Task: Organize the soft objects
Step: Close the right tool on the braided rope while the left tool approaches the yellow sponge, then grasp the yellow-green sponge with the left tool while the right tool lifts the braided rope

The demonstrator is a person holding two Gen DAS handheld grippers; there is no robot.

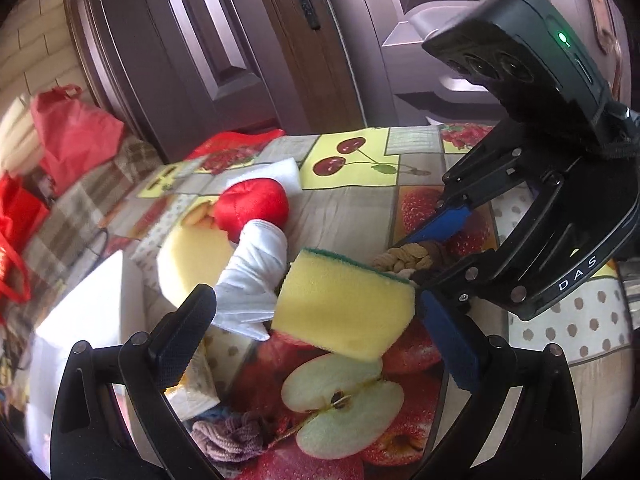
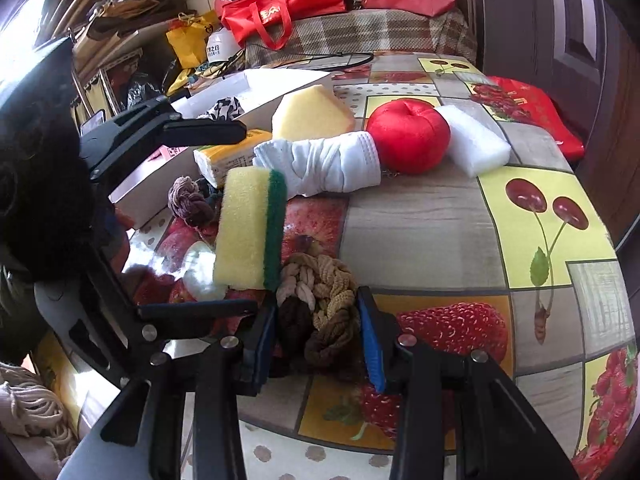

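A yellow sponge with a green scrub side (image 1: 346, 304) (image 2: 250, 228) hangs tilted above the table, touching my left gripper's blue right pad; the left gripper (image 1: 320, 328) is wide open around it. My right gripper (image 2: 318, 340) (image 1: 436, 256) straddles a braided brown-and-tan rope bundle (image 2: 320, 300) (image 1: 408, 258) on the table, jaws close on both sides of it. Farther back lie a rolled white cloth (image 2: 328, 168) (image 1: 256, 268), a red plush ball (image 2: 408, 136) (image 1: 252, 206), a white foam block (image 2: 474, 140) and a pale yellow sponge (image 2: 312, 114) (image 1: 188, 264).
A white open box (image 2: 248, 96) (image 1: 84, 320) stands at the table's left side. A tissue packet (image 2: 228, 158) and a mauve knitted bundle (image 2: 190, 202) (image 1: 236, 438) lie beside it. Red bags (image 2: 280, 4) sit on a plaid couch behind. A dark door (image 1: 224, 40) rises beyond the table.
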